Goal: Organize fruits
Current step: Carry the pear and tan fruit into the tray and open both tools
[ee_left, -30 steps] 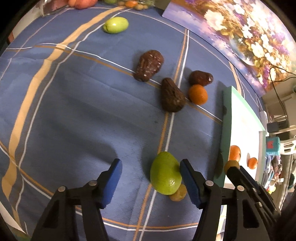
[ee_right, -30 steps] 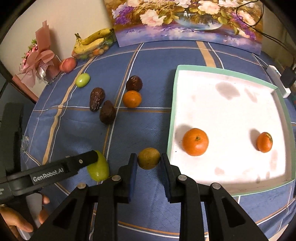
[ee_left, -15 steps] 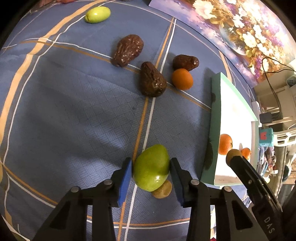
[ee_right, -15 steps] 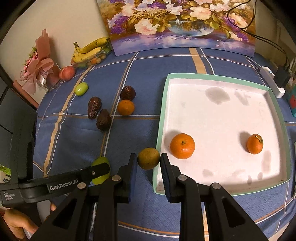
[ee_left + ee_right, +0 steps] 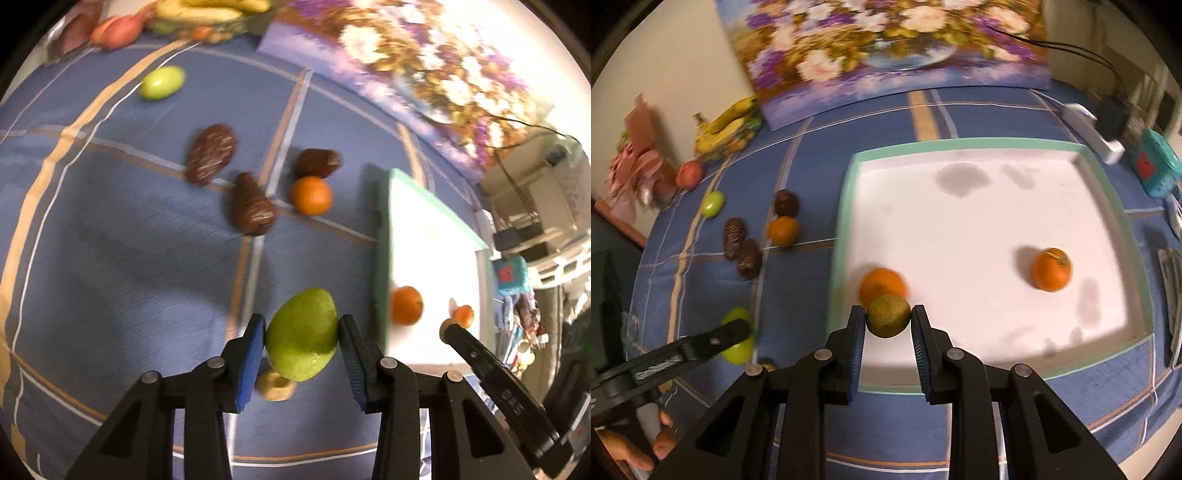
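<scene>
The tray is the landmark here: white inside, green-rimmed, on the blue checked desk, and plainly where the fruit is meant to end up, since two oranges already lie in it.

The right tongs are clamped on a small brown fruit and hang just over the tray's near-left corner, in front of the nearer orange. That height and spot look chosen so the fruit can be set down inside the rim rather than dropped.

The left tongs are clamped on the pear, both blue pads pressed to its flanks across the widest part, which should keep a smooth, tapering fruit from slipping. It is held off the desk, just left of the tray's rim. A small tan fruit lies on the cloth under it.

Farther left of the tray wait three dark fruits, an orange and a small green fruit, not yet sorted.
</scene>
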